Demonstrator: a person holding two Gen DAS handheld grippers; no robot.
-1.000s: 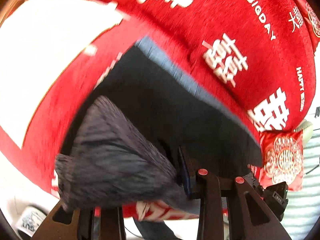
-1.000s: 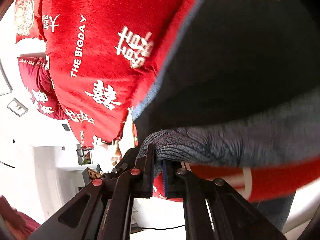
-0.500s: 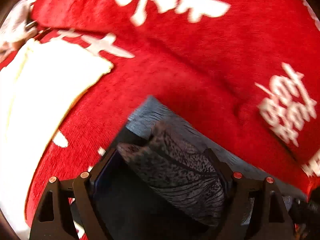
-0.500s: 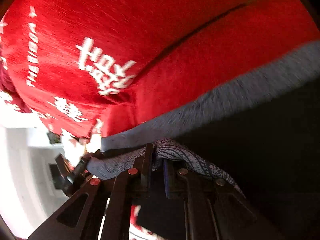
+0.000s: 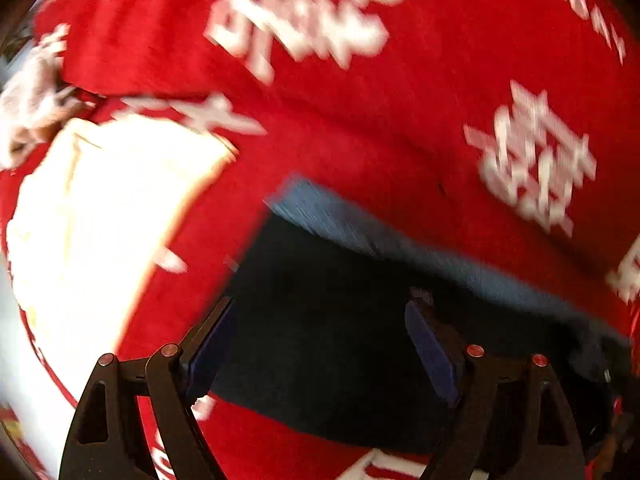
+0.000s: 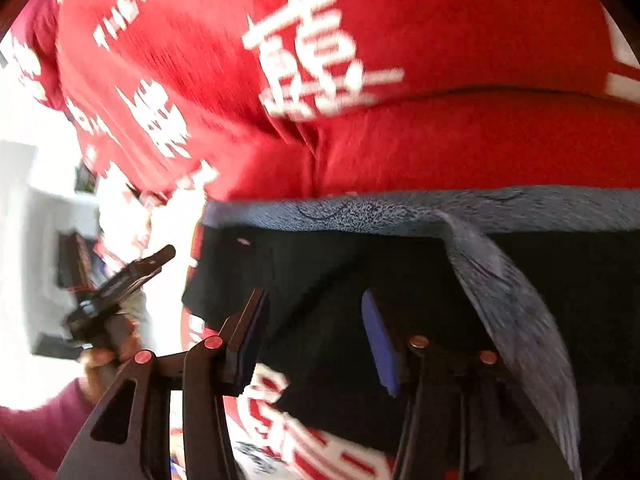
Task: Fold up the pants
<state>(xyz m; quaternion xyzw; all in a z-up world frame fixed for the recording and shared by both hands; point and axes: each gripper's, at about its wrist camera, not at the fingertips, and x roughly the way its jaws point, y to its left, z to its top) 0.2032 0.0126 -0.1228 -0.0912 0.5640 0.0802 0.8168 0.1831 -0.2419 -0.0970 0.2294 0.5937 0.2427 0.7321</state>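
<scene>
Our left claw (image 5: 320, 344) stood spread above the dark pants (image 5: 340, 340), gripping nothing. The pants lay flat on the red bedspread (image 5: 400, 120), grey edge away from us. Our right claw (image 6: 314, 340) had just been opening, its pads clear of the cloth.

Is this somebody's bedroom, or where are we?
Probably a bedroom. The dark pants lie on a big red bedspread printed with white wedding characters, the kind put on a bed. A folded white cloth lies on it too, and pale room walls show past its edge.
</scene>
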